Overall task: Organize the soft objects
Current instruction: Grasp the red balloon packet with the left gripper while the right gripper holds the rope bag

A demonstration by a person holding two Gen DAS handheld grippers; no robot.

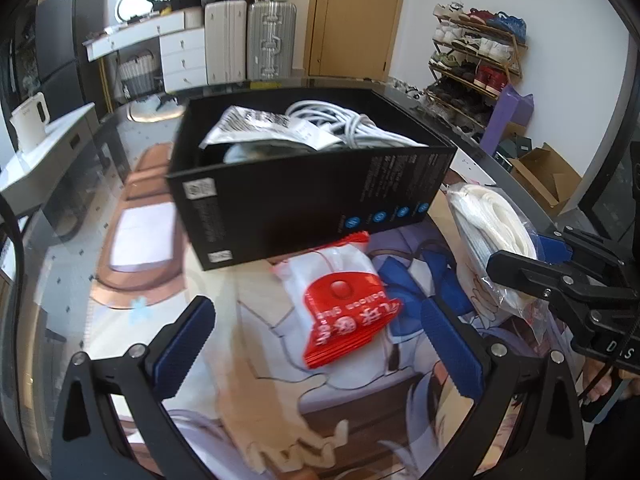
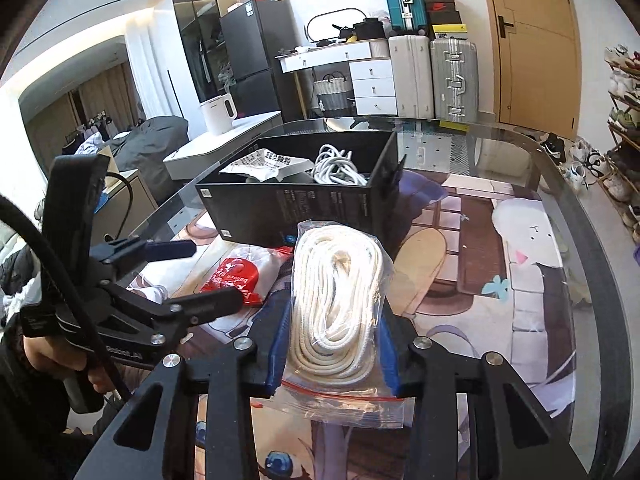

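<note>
My right gripper (image 2: 334,344) is shut on a clear zip bag of coiled white rope (image 2: 336,292), lifted just in front of the black open box (image 2: 296,208). That box (image 1: 312,192) holds a white cable coil (image 1: 360,124) and a printed pouch (image 1: 256,124). My left gripper (image 1: 316,344) is open above the mat, and a red-and-white packet (image 1: 340,308) lies flat between its blue pads without touching them. In the left wrist view the rope bag (image 1: 496,232) hangs at the right in the right gripper (image 1: 520,256). The right wrist view shows the left gripper (image 2: 216,276) over the packet (image 2: 236,276).
A printed mat (image 2: 480,260) covers the glass table (image 2: 580,208), whose curved edge runs along the right. A white kettle (image 1: 30,120) stands on a side unit at the left. Suitcases (image 1: 272,40) and a shoe rack (image 1: 476,52) stand beyond the table.
</note>
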